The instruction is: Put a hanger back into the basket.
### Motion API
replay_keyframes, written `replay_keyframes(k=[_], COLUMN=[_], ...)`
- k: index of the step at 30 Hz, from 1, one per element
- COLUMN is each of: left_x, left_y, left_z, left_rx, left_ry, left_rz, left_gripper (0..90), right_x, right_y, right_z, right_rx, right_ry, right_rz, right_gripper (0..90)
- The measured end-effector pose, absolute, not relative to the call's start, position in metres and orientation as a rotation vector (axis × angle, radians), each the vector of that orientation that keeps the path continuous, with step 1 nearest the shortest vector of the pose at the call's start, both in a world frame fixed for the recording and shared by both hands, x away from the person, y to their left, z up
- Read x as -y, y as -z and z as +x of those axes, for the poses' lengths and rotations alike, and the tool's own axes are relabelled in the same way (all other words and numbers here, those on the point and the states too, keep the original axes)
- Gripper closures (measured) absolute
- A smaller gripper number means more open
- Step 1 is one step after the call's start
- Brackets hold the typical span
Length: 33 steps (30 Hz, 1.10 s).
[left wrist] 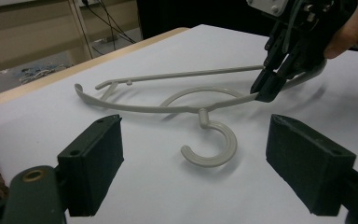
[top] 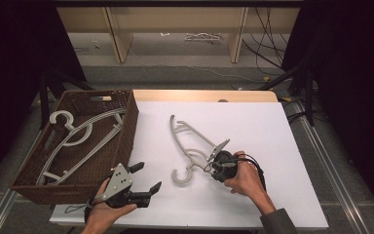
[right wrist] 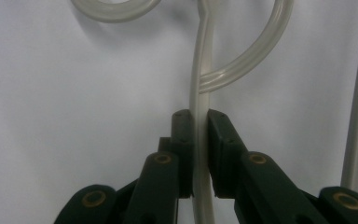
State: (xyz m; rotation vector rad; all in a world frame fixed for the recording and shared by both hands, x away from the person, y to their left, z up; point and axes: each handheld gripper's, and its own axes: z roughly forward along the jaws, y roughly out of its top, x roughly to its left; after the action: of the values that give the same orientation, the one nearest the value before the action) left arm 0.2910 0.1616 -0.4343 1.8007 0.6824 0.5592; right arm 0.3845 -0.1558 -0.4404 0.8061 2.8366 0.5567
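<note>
Grey plastic hanger (top: 191,146) lies flat on the white tabletop (top: 253,126), right of the wicker basket (top: 126,124), hook end toward the person.

Right gripper (top: 213,160) — jaws pressed onto one thin arm of the hanger, near the curved inner loop. In the right gripper view the pads (right wrist: 182,140) sit tight on either side of that arm, plastic running straight up between them. In the left gripper view the same gripper (left wrist: 266,88) comes in from upper right, its tips closed on the hanger (left wrist: 177,100) arm; the hook curls open on the sheet just in front.

Left gripper (top: 145,176) — jaws spread wide, nothing between them, held above the tabletop's near-left corner, just beside the basket's near end. It points toward the hook, well short of it.

Basket holds more hangers (top: 78,136) of the same grey, lying slantwise along its length.
</note>
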Motion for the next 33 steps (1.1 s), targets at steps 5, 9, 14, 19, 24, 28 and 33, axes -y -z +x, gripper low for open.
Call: replay_keyframes(k=[5, 9, 14, 19, 24, 28, 33], left_x=[-0.159, -0.156, -0.150, -0.136, -0.119, -0.109, -0.106], left_y=[0.424, 0.414, 0.404, 0.399, 0.401, 0.410, 0.419], left_z=[0.302, 0.312, 0.325, 0.337, 0.349, 0.357, 0.361], left_rx=[-0.691, -0.689, -0.650, -0.601, -0.507, -0.437, -0.350], left_ry=[-0.551, -0.554, -0.534, -0.565, -0.563, -0.560, -0.591], left_rz=[1.822, 1.845, 1.913, 2.017, 2.155, 2.256, 2.355], left_gripper=[18.9, 19.3, 19.5, 20.2, 22.1, 25.3, 27.5], right_x=[0.157, 0.159, 0.159, 0.158, 0.155, 0.152, 0.149], right_y=[0.430, 0.421, 0.409, 0.402, 0.397, 0.394, 0.393], right_z=[0.379, 0.375, 0.363, 0.354, 0.342, 0.335, 0.330], right_rx=[-2.821, -2.820, -2.819, -2.840, -2.853, -2.881, -2.886], right_ry=[-0.572, -0.604, -0.645, -0.671, -0.667, -0.661, -0.658], right_rz=[0.758, 0.728, 0.665, 0.612, 0.565, 0.526, 0.496], right_gripper=[82.3, 82.3, 82.3, 82.3, 82.2, 82.2, 82.2])
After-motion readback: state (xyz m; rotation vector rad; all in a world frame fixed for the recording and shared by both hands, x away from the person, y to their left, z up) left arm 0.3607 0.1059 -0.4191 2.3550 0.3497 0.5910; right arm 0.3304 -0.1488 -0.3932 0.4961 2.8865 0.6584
